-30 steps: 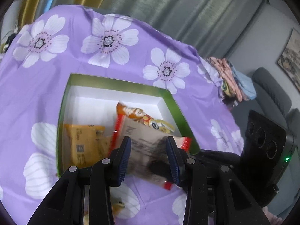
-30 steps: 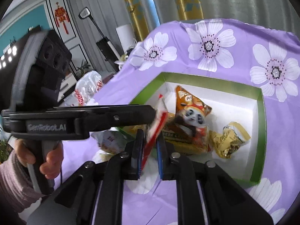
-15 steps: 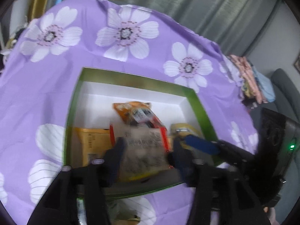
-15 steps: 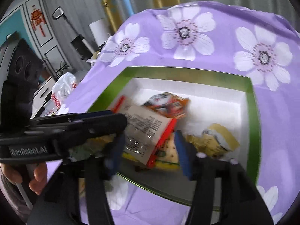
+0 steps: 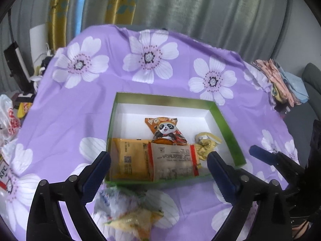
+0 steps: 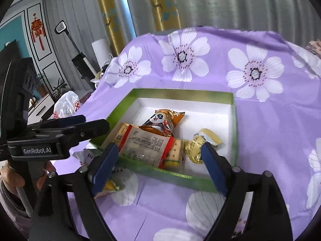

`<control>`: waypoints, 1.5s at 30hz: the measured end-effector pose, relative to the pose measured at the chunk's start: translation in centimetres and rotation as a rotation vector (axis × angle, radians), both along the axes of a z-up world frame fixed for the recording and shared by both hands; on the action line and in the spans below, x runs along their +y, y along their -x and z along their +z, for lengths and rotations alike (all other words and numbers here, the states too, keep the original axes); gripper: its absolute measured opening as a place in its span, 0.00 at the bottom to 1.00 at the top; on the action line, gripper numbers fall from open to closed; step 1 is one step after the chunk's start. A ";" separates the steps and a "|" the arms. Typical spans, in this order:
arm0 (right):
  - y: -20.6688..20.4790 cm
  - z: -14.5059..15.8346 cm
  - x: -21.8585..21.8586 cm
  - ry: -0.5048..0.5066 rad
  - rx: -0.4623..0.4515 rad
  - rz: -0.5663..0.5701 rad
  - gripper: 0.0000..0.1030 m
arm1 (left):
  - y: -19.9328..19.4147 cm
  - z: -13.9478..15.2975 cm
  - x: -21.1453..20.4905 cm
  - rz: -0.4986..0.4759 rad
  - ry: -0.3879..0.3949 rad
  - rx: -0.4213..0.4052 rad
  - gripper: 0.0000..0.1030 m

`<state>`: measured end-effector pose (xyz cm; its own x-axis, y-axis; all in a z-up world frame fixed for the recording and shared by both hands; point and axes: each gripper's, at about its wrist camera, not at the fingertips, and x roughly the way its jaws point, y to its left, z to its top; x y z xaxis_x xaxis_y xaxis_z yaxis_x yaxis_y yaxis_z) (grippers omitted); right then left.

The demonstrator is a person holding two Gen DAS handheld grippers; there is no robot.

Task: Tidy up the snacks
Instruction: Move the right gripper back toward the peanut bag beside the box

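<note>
Purple floral cloth (image 5: 80,120) under green box (image 5: 226,126) — both tools, left tool (image 5: 158,172) and right tool (image 6: 158,164), just spread wide, seemingly empty.

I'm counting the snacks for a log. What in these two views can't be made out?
- Loose packets in front of the box: blurred in the left view; in the right view the right gripper's finger covers them.
- Print on the red-edged packet: too small in both views.
- Yellow packet: mostly covered in the right view.
</note>
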<state>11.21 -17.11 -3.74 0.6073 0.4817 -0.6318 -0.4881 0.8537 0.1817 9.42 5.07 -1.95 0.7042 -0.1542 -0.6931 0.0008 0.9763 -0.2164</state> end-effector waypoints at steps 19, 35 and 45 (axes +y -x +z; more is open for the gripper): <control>9.0 5.2 -1.3 -0.033 -0.116 0.016 0.96 | 9.1 6.4 -2.4 0.049 -0.132 -0.149 0.94; 12.9 6.4 -0.7 -0.034 -0.147 0.051 0.96 | 13.0 7.4 -2.5 0.087 -0.183 -0.191 0.94; 13.7 5.5 0.2 -0.024 -0.121 0.068 0.96 | 13.6 6.5 -1.9 0.077 -0.150 -0.147 0.94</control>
<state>-2.51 -16.93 1.76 0.6442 0.5380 -0.5437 -0.5640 0.8142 0.1375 -4.17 3.13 4.51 0.8052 0.0009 -0.5929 -0.0541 0.9959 -0.0720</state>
